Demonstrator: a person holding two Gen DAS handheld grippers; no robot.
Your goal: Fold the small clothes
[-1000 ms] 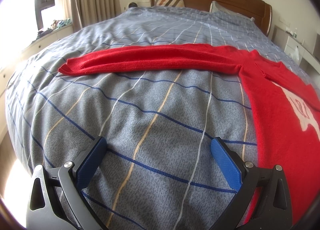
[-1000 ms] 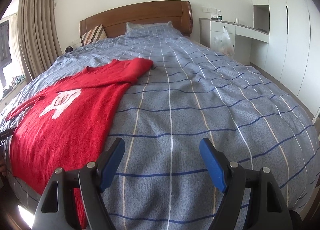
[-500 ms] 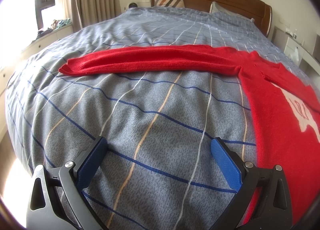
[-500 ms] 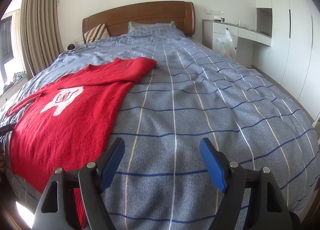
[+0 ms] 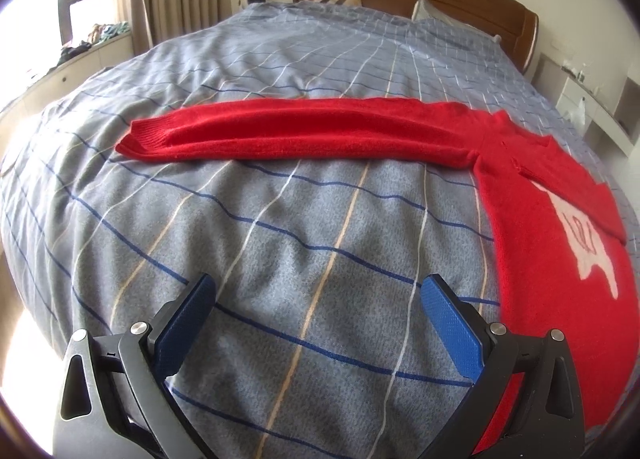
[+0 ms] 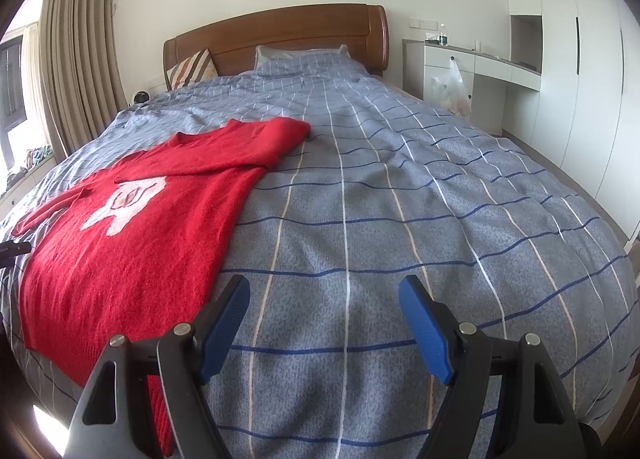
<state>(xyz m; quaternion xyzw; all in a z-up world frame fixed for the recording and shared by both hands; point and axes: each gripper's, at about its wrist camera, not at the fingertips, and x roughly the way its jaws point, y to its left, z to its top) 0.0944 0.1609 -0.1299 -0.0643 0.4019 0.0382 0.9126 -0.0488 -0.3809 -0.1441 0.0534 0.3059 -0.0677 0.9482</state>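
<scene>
My left claw: blue pads spread wide, nothing between, hovering over bed, lower centre of frame. Red sweater flat on grey-blue checked duvet, right side of left view; one sleeve stretched straight across mid-frame toward left. My right claw: also wide, empty, above bare duvet at bottom centre. In right view sweater fills left half, white motif up, other sleeve folded in over body. Wooden headboard top centre, striped pillow beside it.
</scene>
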